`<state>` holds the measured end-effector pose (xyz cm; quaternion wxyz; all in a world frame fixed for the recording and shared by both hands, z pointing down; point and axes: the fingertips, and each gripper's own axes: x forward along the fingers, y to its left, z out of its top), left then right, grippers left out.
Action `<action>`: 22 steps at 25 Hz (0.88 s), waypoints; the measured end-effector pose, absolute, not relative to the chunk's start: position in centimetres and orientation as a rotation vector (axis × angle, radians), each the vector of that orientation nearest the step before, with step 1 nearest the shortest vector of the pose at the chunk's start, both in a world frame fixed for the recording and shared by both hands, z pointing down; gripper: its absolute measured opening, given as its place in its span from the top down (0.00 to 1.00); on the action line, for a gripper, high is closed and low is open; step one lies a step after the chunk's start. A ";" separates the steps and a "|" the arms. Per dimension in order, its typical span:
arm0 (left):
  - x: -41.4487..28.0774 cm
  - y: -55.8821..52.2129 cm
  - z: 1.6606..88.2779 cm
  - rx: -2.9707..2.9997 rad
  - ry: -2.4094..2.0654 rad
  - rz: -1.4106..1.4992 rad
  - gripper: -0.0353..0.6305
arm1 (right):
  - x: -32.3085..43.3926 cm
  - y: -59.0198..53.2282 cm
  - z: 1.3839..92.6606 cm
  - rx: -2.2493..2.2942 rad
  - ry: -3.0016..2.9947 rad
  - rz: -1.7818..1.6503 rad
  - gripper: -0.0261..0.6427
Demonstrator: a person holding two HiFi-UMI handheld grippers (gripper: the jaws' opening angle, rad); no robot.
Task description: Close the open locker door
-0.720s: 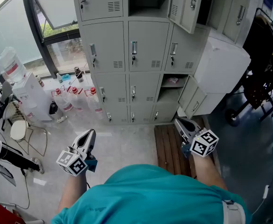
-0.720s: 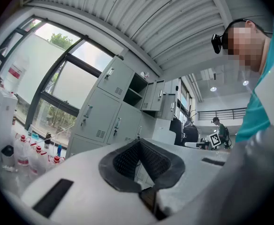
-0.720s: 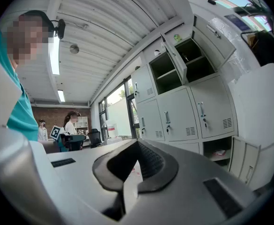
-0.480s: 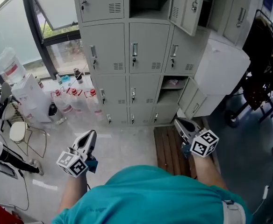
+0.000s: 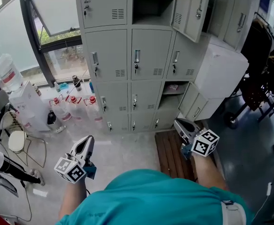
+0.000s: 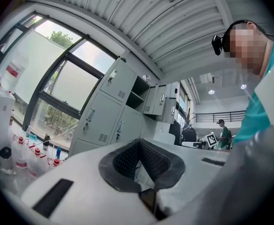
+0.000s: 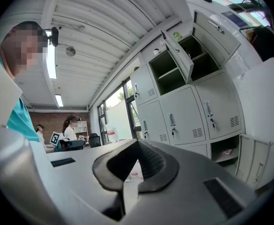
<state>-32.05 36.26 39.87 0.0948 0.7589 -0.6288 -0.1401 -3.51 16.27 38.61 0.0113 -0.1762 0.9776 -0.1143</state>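
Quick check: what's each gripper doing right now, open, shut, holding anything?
Left gripper: shut, holding nothing.
Right gripper: shut, holding nothing.

The locker bank point(image 5: 141, 55) is looked down on steeply by the head view, from well back and above. Each gripper view is set low and aimed upward along its own jaws: the left hand-held gripper point(image 6: 139, 143) from the window point(image 6: 57, 78) side, the right hand-held gripper point(image 7: 136, 143) from the opposite side. The open locker door point(image 5: 191, 8) is shared by all three views.
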 end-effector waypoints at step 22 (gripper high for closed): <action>-26.4 12.2 29.3 2.555 -1.631 -0.280 0.94 | 0.9 -2.7 21.3 -0.723 2.885 0.042 0.91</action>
